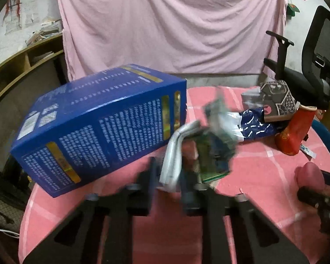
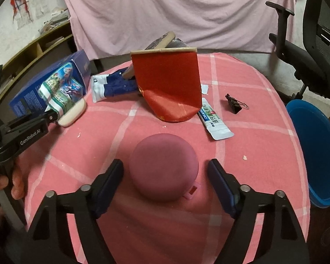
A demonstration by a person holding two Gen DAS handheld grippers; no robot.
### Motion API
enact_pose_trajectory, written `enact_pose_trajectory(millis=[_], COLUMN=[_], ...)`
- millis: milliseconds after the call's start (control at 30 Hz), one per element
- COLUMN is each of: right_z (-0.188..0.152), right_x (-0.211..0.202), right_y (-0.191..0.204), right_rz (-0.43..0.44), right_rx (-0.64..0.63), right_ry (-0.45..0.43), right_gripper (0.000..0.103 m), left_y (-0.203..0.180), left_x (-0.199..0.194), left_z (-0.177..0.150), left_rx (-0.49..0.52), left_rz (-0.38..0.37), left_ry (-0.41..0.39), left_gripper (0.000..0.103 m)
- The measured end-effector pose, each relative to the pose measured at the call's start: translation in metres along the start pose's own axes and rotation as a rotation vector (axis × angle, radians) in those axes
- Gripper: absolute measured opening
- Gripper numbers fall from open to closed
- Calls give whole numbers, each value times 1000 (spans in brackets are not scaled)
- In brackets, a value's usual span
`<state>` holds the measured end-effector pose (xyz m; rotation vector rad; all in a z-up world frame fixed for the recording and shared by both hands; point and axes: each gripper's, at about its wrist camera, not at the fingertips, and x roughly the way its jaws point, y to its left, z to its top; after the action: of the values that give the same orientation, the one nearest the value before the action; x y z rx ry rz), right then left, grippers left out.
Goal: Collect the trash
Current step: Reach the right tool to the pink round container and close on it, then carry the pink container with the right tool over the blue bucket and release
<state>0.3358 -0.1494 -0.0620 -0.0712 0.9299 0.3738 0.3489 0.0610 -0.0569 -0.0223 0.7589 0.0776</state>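
Right gripper (image 2: 166, 171) wide open, straddles pink puck (image 2: 164, 167), not touching. Left gripper (image 1: 168, 176) clamps crumpled wrapper (image 1: 200, 145) above table (image 2: 264, 154), beside blue box (image 1: 99, 127). Farther: red bag (image 2: 169, 83), sachet (image 2: 217, 121), binder clip (image 2: 235, 105). Only right view shows blue bin (image 2: 314, 154) off table's right edge; contents hidden.

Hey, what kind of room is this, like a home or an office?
Probably a home room used as a workspace: a pink checked cloth on the table, a pink sheet hung behind it, an office chair, and cluttered wooden shelves.
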Motion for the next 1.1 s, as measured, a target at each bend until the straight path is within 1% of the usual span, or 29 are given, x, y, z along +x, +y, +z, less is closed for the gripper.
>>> enact_pose_trajectory(millis=[33,67,167,267,367,467,500,567,633,733,833,900,967,1100], right_z=[0,0,0,-1,-5,-10,-11,-14,-18,-22,-27,-28,-28,-31], right_x=[-1,1,0,-2,-8,-21,-29,-43,-61,-90,-115,-129,-144,-165], right_y=[-1,0,-2,0,-1,-1,-3,-2,-7,-18,-33,-43,-58,-87], right_rz=[8,17,43,70,120,157,170,181,183,138,81,45,-15,-100], right_rx=[8,12,21,17,15,15,14,15,16,6,9,17,27,48], right_ry=[-5,-8,-11,-22,-55,-126,-171,-245,-344,-488,-609,-674,-745,-848], right_gripper=[65,58,58,57,57,57,57,57,57,57,57,57,57,57], left_y=[1,1,2,6,7,-2,-7,-19,-31,-50,-76,-98,-119,-161], left_x=[-2,-4,-11,-28,-52,-79,-91,-105,-120,-135,-144,-148,-150,-150], left_z=[-2,-3,-8,-14,-22,-23,-22,-20,-16,-7,4,12,19,32], left_rx=[-3,-5,-14,-57,-100,-107,-105,-100,-91,-89,-66,-31,0,41], left_rz=[-4,-7,-11,-22,-45,-77,-95,-116,-137,-180,-226,-258,-290,-362], left_ry=[-4,-7,-20,-53,-102,-185,-227,-272,-322,-376,-417,-449,-480,-523], left_gripper=[7,7,7,6,6,7,7,7,7,7,7,7,7,7])
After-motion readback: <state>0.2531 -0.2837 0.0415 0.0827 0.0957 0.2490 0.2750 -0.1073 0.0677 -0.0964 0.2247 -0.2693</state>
